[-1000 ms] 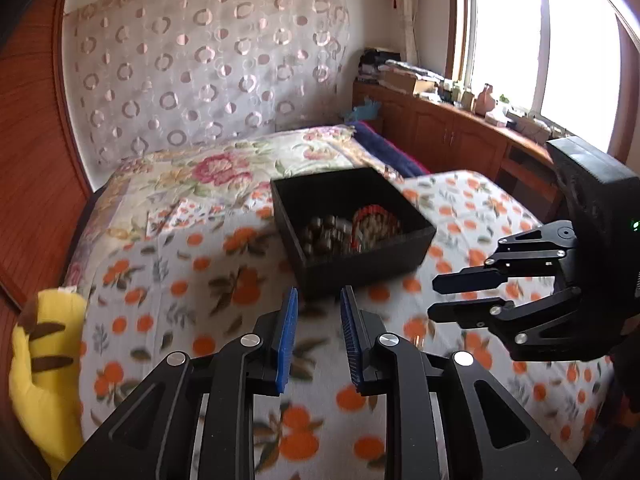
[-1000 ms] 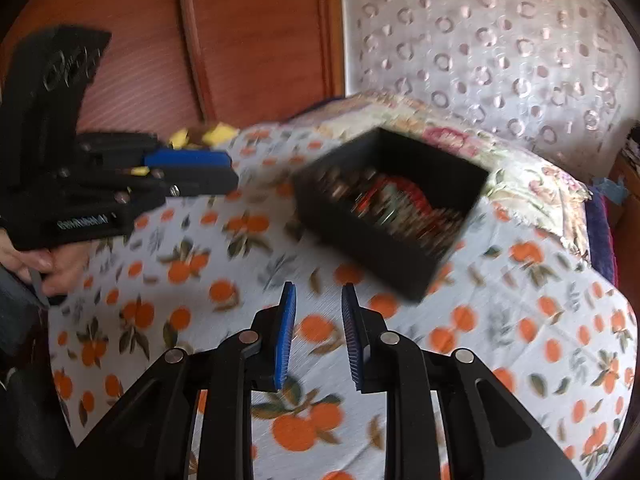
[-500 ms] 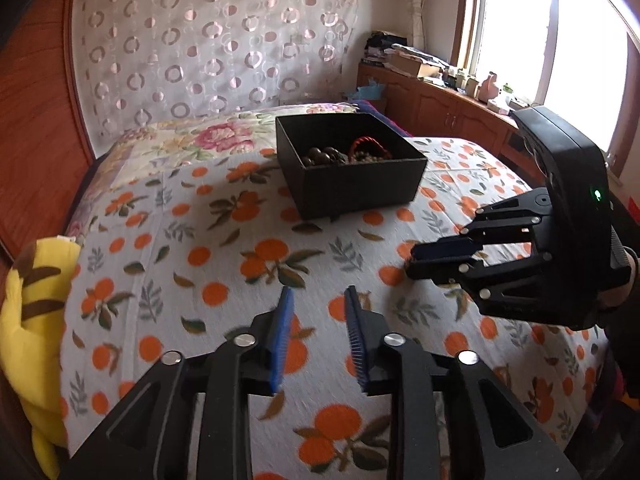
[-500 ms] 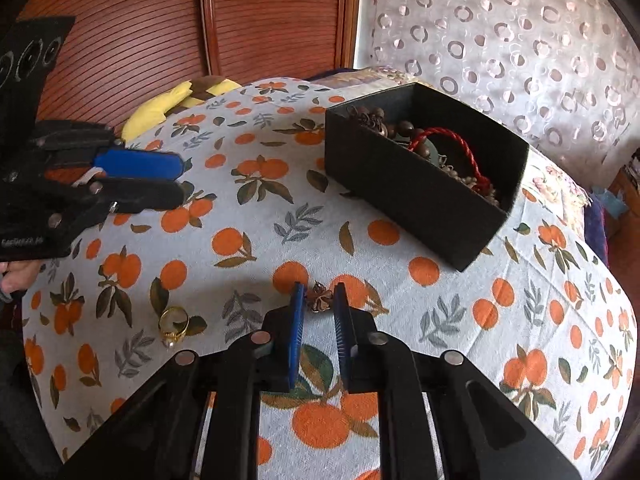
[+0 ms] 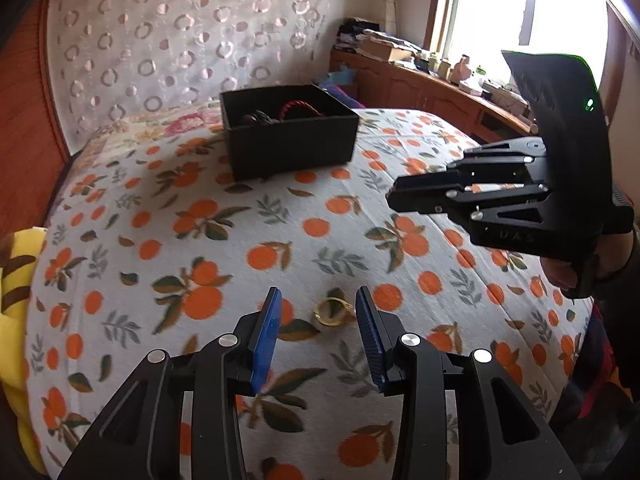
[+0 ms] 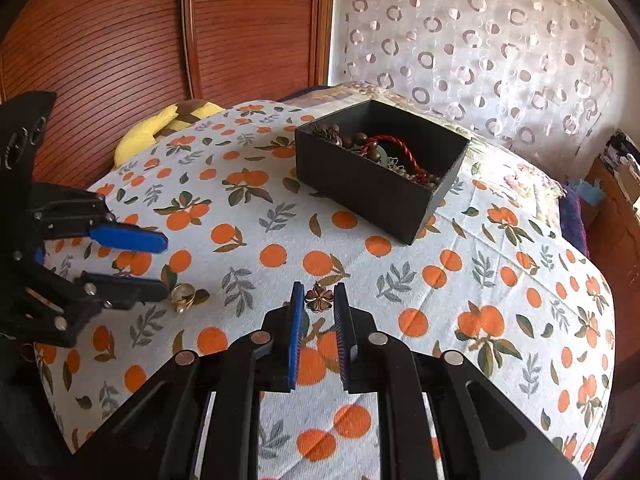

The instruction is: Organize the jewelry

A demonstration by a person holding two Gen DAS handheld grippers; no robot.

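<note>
Left tool (image 5: 316,300) hangs low, jaws spread wide; right tool (image 6: 319,294) low, jaws narrowly parted.

White bedspread (image 6: 400,280) printed with oranges and green leaves; black box (image 6: 360,188) beyond the right gripper (image 6: 318,292)'s blue pads; gold ring (image 5: 331,312) between the left gripper (image 5: 318,300)'s.
</note>
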